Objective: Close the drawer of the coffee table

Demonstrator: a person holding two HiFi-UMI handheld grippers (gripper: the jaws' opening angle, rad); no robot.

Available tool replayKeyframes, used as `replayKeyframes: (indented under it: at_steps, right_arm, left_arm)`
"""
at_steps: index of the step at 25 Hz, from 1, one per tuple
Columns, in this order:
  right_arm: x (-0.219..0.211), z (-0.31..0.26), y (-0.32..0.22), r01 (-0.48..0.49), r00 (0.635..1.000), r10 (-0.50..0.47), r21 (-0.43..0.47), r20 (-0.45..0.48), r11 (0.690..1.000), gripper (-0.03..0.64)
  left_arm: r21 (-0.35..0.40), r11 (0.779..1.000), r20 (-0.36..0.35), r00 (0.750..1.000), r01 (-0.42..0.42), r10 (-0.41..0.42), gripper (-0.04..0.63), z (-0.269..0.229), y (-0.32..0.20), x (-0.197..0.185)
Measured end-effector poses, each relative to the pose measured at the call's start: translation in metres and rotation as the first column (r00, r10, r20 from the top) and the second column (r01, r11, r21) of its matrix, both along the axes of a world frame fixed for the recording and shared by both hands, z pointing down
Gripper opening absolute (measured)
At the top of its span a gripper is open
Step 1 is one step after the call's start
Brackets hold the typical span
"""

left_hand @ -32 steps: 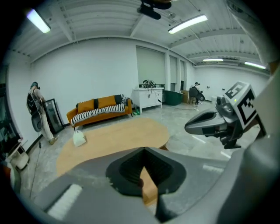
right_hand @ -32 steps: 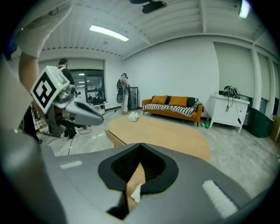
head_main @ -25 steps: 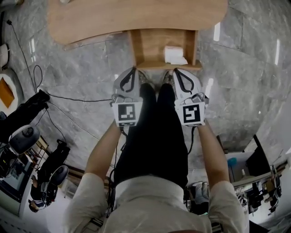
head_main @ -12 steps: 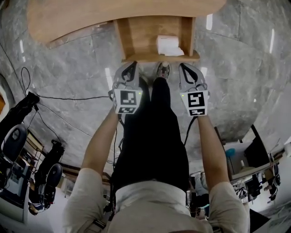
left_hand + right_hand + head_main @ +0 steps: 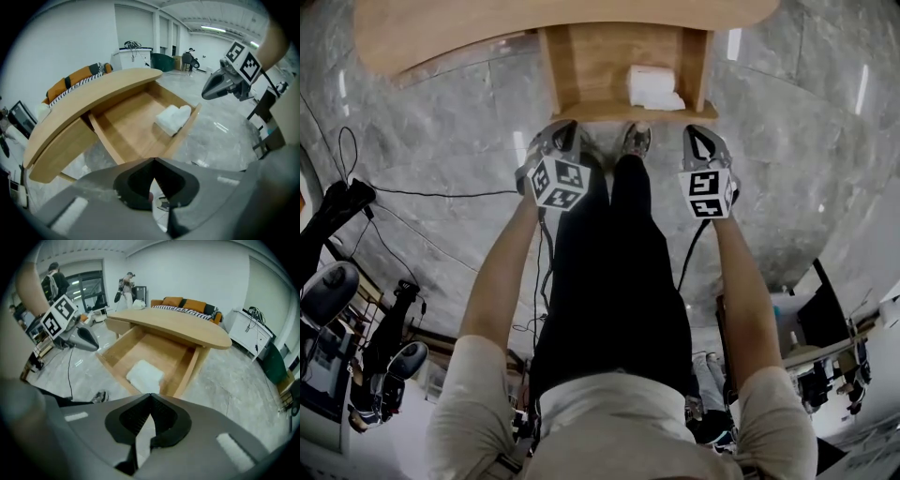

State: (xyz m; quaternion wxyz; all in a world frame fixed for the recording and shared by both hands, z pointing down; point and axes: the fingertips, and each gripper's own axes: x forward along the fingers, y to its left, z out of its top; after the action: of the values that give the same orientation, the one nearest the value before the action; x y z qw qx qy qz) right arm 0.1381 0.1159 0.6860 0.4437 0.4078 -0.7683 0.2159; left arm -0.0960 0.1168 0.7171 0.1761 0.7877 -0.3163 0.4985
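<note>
The wooden coffee table [image 5: 487, 33] has its drawer [image 5: 581, 70] pulled out toward me, and a white folded pack [image 5: 652, 86] lies inside at the right. The drawer's front panel [image 5: 623, 112] faces my feet. My left gripper [image 5: 569, 126] is shut and empty, just short of the front panel's left end. Shut and empty too, my right gripper [image 5: 695, 130] hangs near the panel's right end. In the left gripper view the closed jaws [image 5: 153, 160] point at the open drawer [image 5: 131, 131]. The right gripper [image 5: 150, 394] looks down at the drawer [image 5: 154, 350] and the pack [image 5: 145, 375].
The floor is grey marble tile [image 5: 441, 122] with black cables [image 5: 441, 195] running at the left. Office chairs [image 5: 328, 291] and gear stand at the lower left. An orange sofa [image 5: 187, 303] and a white cabinet [image 5: 253, 331] stand behind the table. People stand far back [image 5: 126, 287].
Both grippers have dropped and moved forward to the drawer's front panel, spreading a little apart. The left gripper has rolled, so its marker cube now sits tilted. The drawer has stayed open.
</note>
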Motion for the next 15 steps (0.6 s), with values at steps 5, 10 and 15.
replayKeyframes:
  at_steps: [5, 10, 15]
  right_arm:
    - [0.022, 0.014, 0.006, 0.08, 0.989, -0.083, -0.028, -0.12, 0.996, 0.008]
    - [0.03, 0.027, 0.009, 0.249, 0.94, -0.256, -0.059, -0.224, 0.967, 0.121]
    - [0.045, 0.046, 0.006, 0.414, 0.818, -0.432, -0.132, -0.379, 0.9, 0.138]
  left_arm:
    - [-0.024, 0.998, 0.051, 0.997, -0.06, 0.061, 0.021, 0.008, 0.008, -0.016]
    - [-0.019, 0.963, 0.191, 0.945, -0.268, 0.267, 0.102, 0.016, 0.017, -0.027]
    - [-0.065, 0.906, 0.302, 0.857, -0.418, 0.417, 0.126, 0.036, 0.023, -0.037]
